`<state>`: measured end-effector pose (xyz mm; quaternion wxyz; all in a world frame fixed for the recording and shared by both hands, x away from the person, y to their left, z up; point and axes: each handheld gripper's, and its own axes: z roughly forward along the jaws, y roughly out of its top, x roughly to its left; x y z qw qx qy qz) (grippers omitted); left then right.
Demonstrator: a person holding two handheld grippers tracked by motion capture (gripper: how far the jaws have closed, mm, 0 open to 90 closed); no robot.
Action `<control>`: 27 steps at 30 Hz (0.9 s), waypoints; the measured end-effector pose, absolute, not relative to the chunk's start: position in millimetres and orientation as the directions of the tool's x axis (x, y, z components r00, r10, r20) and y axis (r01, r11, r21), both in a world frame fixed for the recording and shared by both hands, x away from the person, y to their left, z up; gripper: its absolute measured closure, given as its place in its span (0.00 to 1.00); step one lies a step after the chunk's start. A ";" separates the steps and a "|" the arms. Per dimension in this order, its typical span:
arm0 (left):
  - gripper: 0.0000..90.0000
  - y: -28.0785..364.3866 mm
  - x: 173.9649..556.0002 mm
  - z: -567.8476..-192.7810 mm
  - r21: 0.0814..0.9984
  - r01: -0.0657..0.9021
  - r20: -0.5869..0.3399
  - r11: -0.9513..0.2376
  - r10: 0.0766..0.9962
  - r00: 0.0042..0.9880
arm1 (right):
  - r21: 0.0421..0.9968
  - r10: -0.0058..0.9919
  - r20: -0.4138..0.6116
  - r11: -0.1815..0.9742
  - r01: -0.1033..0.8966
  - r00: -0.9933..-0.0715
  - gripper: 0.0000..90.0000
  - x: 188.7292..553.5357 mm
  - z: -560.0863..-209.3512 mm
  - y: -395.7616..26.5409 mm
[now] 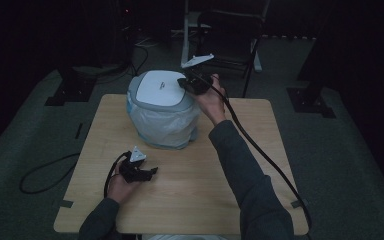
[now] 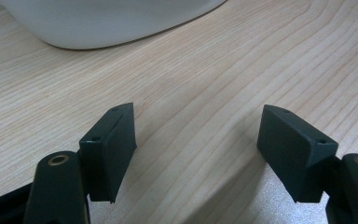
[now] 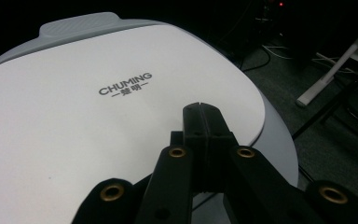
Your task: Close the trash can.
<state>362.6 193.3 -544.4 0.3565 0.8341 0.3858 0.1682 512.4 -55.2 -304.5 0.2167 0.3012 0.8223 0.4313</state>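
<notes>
A small bin (image 1: 163, 111) with a grey rim, a white lid (image 1: 159, 88) and a white bag liner stands at the back of the wooden table (image 1: 205, 180). My right gripper (image 1: 186, 83) is over the lid's right edge, its jaws pressed together with nothing between them. In the right gripper view the shut gripper (image 3: 200, 106) rests on or just above the white lid (image 3: 88, 121) marked CHUMING. My left gripper (image 1: 151, 171) lies low on the table in front of the bin, open. In the left gripper view its gripper (image 2: 196, 122) is spread wide over bare wood, the bin's white bag (image 2: 102, 21) beyond.
A black folding chair (image 1: 232, 35) and a white stand leg (image 1: 186, 30) sit behind the table on the grey floor. Black frame feet (image 1: 70, 90) stand left and right. Cables (image 1: 45, 172) trail on the floor and from the right gripper across the table.
</notes>
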 end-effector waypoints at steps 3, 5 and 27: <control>0.32 193.3 362.6 -544.4 0.725 0.524 0.005 -0.448 0.763 0.646 | 0.851 0.690 -0.068 0.418 0.319 -0.721 1.00 512.7 -307.0 -59.2; 0.32 193.3 362.6 -544.4 0.725 0.524 0.006 -0.448 0.764 0.646 | 0.850 0.692 -0.069 0.418 0.320 -0.719 1.00 512.6 -307.2 -59.8; 0.32 193.4 362.6 -544.3 0.724 0.524 0.006 -0.449 0.763 0.646 | 0.871 0.722 -0.116 0.404 0.280 -0.682 1.00 508.2 -305.4 -85.4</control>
